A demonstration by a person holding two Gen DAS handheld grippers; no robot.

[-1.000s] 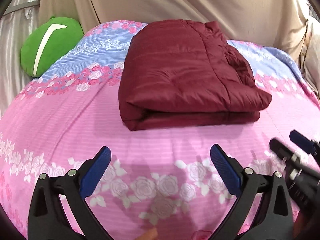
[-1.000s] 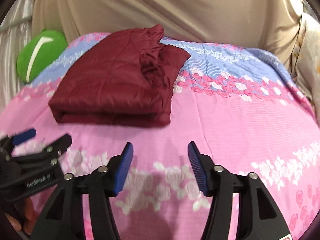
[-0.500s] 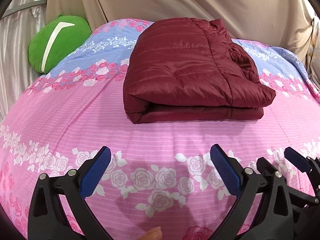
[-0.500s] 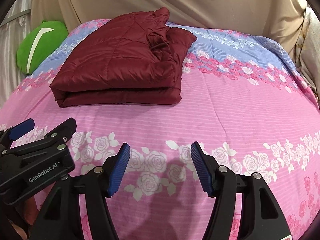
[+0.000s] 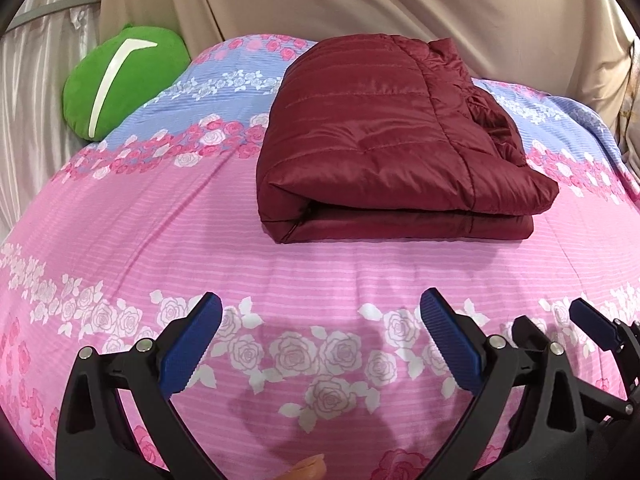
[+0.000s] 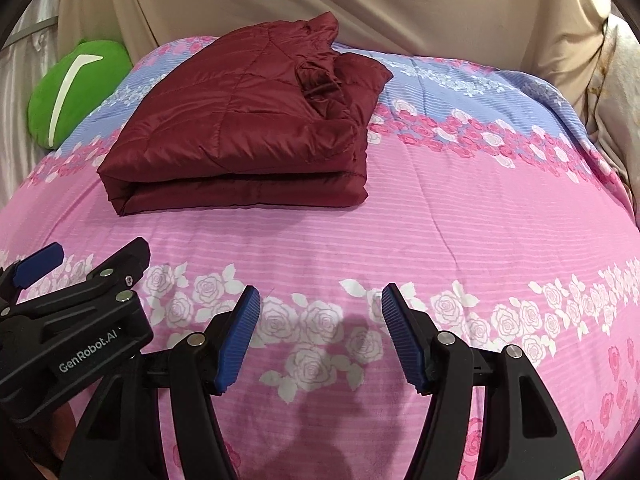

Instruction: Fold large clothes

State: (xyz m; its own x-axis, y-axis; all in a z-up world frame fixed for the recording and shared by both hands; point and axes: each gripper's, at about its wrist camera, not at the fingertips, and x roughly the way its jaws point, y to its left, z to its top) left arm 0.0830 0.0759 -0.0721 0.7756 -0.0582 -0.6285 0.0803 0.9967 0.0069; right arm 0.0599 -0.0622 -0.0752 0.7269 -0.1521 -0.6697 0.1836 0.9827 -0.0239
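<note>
- Jacket (image 5: 384, 152) — dark red, quilted, puffy — lies folded into a thick rectangular stack on the bedspread (image 5: 160, 240), toward the far half of the bed.
- Fold edge faces the cameras; two padded layers show along the near side, with bunched fabric at the jacket's right end.
- Left gripper (image 5: 320, 340) hovers low over the near part of the bedspread, jaws spread wide, nothing between the blue pads (image 5: 192, 344).
- From the left wrist view the jacket sits ahead and slightly right of the left gripper, well apart, with a band of bare pink cloth between.
- Right gripper (image 6: 320, 336) also over the near bedspread, jaws apart at a moderate width, holding nothing.
- From the right wrist view the jacket (image 6: 248, 128) lies ahead and to the left, well apart from the fingertips.
- The two grippers are side by side — the left one appears at the lower left of the right wrist view (image 6: 72, 304), the right one at the lower right edge of the left wrist view (image 5: 592, 332).
- Neither gripper touches the jacket.
- Bedspread is pink with white rose bands, turning blue-striped at the far end.
- Green cushion (image 5: 120, 88) with a white curved mark sits at the far left corner, apart from the jacket.
- Beige sheet (image 5: 360, 0) hangs behind the bed.
- A fingertip (image 5: 308, 470) shows at the bottom edge of the left wrist view.
</note>
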